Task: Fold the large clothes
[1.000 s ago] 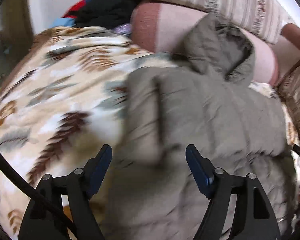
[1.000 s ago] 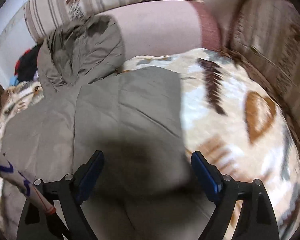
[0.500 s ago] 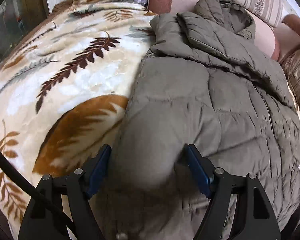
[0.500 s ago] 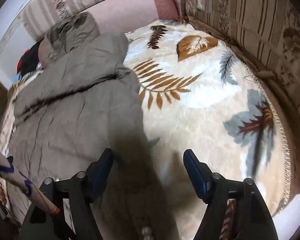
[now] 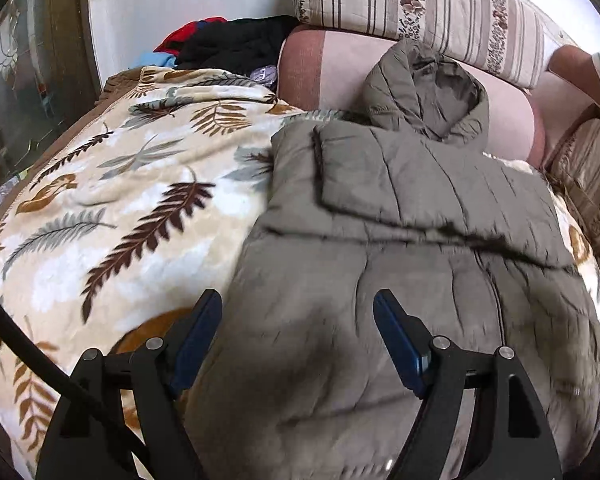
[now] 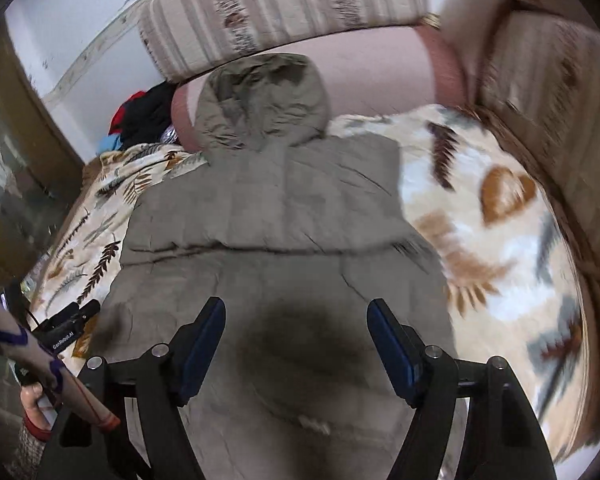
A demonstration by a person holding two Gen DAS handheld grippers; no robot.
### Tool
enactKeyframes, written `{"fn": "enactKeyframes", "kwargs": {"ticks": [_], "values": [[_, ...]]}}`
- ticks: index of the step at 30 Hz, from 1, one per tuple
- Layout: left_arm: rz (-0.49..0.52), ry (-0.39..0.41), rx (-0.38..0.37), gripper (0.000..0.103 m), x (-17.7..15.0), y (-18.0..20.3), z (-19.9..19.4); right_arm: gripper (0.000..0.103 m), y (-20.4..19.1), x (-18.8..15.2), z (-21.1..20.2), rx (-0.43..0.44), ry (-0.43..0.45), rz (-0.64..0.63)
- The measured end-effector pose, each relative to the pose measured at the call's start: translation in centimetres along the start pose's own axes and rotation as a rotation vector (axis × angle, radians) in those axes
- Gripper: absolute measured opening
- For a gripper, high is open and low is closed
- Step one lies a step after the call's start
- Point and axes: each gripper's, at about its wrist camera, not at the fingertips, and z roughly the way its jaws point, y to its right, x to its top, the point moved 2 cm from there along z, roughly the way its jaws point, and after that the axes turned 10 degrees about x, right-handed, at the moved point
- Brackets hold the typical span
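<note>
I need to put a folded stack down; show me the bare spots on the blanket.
Bare leaf-print blanket lies left of the grey jacket, and more shows between its right edge and the striped cushion. Crowded: the clothes pile at the back.

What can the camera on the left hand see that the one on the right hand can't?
Only the left wrist view shows the left gripper up close, jaws open over the coat's left edge, and a bare arm at the far right.

Only the right wrist view shows the right gripper, jaws open, the person's sleeved arm, and the leaf blanket right of the coat.

Both show the grey hooded coat with sleeves folded across, the pink bolster and a clothes pile.
</note>
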Motion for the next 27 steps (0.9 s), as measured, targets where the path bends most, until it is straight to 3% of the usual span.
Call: {"fn": "enactKeyframes", "kwargs": {"ticks": [6, 13, 18, 21, 27], "values": [[-0.013, -0.017, -0.001, 0.077, 2.1, 1.0, 3.5, 0.078, -3.2, 4.7, 6.8, -0.019, -0.081, -0.02], [0.017, 0.009, 0.027, 0.077, 1.9, 0.3, 6.3, 0.078, -3.2, 11.5, 14.8, -0.033, -0.163, 0.028], [0.021, -0.068, -0.024, 0.077, 1.6, 0.1, 8.8, 0.078, -3.4, 18.7, 18.9, -0.07, -0.11, 0.079], [0.027, -0.078, -0.026, 0.083, 1.5, 0.3, 9.7, 0.081, -4.5, 23.6, 20.6, -0.064, -0.058, 0.106], [-0.016, -0.133, -0.073, 0.092, 1.1, -0.1, 11.4, 0.087, -6.2, 29.8, 23.4, -0.085, 0.006, 0.101]]}}
